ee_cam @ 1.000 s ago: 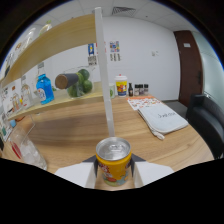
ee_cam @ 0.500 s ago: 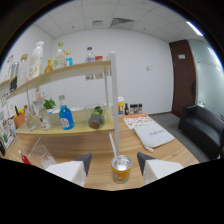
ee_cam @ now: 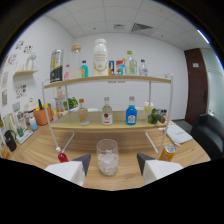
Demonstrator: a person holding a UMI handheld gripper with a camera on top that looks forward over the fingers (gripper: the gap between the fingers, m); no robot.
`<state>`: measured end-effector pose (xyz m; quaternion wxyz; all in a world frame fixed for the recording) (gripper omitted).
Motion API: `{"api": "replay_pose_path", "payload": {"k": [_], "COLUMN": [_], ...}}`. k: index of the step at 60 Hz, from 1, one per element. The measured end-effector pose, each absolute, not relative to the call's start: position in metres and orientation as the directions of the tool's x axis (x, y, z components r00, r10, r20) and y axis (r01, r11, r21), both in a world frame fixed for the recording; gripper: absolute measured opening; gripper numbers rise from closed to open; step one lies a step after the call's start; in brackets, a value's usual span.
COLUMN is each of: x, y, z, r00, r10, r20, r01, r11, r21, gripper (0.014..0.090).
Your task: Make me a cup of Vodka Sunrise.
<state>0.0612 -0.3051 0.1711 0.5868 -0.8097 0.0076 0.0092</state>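
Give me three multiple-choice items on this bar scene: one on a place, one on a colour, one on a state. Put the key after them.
1. Where is the glass?
A. on the upper shelf
B. on the table, just ahead of the fingers' gap
C. on the sofa

2. What colour is the bottle on the lower shelf, right of the clear bottle?
A. blue
B. red
C. black

3. How is the hand-held gripper?
A. shut on the glass
B. shut on a can
C. open, holding nothing

Key: B, the glass stands on the wooden table; A, its liquid is bright blue; C, the fingers stand apart, clear of the glass.
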Motion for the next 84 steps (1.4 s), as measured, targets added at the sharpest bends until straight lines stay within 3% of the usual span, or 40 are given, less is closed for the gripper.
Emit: {"api": "replay_pose_path", "payload": {"k": [13,22,38,44,51,63,73,78,84], "x": [-0.006,-0.042,-0.056,-0.052,-0.051,-0.059,-0.064,-0.064,-0.061], "y": [-0.261,-0.206,-0.123,-0.107,-0.101,-0.107,-0.129,-0.147,-0.170], "z": [0.223,0.231,0.195,0.185,0.185,0.189,0.232,0.241,0.225], "r00": [0.998,0.997,0.999,1.000,1.000,0.998,0.995,0.994,0.993], "r10": [0.055,0.082,0.032,0.012,0.006,0.053,0.090,0.088,0.073], "r20": [-0.019,-0.015,-0.023,-0.018,-0.018,-0.029,-0.034,-0.065,-0.094], "r01": [-0.006,0.003,-0.012,-0.013,-0.015,-0.010,-0.010,-0.043,-0.074], "r11": [-0.223,-0.218,-0.313,-0.334,-0.330,-0.335,-0.250,-0.228,-0.242], "r21": [-0.975,-0.976,-0.950,-0.943,-0.944,-0.942,-0.968,-0.973,-0.968], "gripper": [0.0855,0.0813,0.0733,0.0523,0.0373,0.0365,0.0361,0.0359,0.0357]}}
